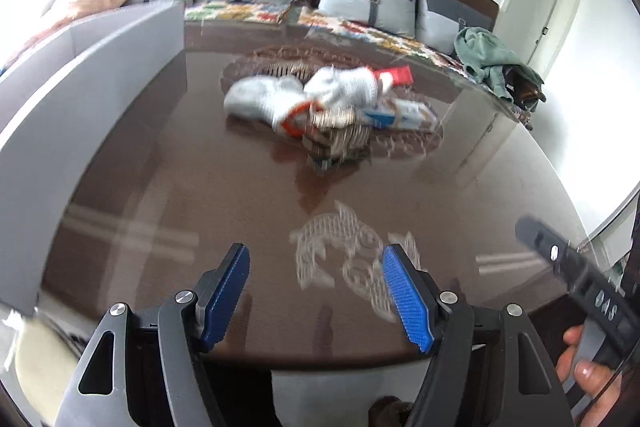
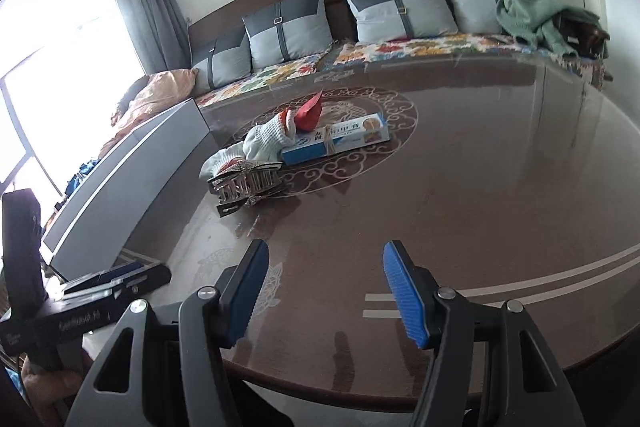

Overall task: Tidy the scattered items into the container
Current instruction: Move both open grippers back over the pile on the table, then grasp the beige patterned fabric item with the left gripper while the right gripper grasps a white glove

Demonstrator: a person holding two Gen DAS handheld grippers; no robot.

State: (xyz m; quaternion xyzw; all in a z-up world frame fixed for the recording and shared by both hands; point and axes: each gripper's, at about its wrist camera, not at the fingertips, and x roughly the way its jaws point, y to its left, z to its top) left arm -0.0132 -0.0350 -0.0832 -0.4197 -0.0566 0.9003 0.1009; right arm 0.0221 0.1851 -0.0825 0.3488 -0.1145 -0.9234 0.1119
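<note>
Brown glossy bench (image 1: 180,187) w/ pale scroll inlay. Left wrist view: left gripper (image 1: 316,291) jaws wide, nothing between, low over the bench's near edge. Blurred pile at bench centre: white gloves (image 1: 340,89), red packet (image 1: 400,75) just behind them, blue box (image 1: 404,115) to their right, metal clip (image 1: 336,139) in front. Grey container (image 1: 92,99) on the bench's left side, apart from the pile. Green cloth (image 1: 488,59) on sofa (image 1: 360,15) beyond the bench.

Right wrist view: right gripper (image 2: 324,295) jaws wide, empty, over the bench's (image 2: 480,187) near edge. Gloves (image 2: 264,143) touch the box (image 2: 340,143); packet (image 2: 310,115) behind; clip (image 2: 248,183) in front. Container (image 2: 132,179) left of the pile. Left gripper body (image 2: 80,307) at the bench's near-left corner.
</note>
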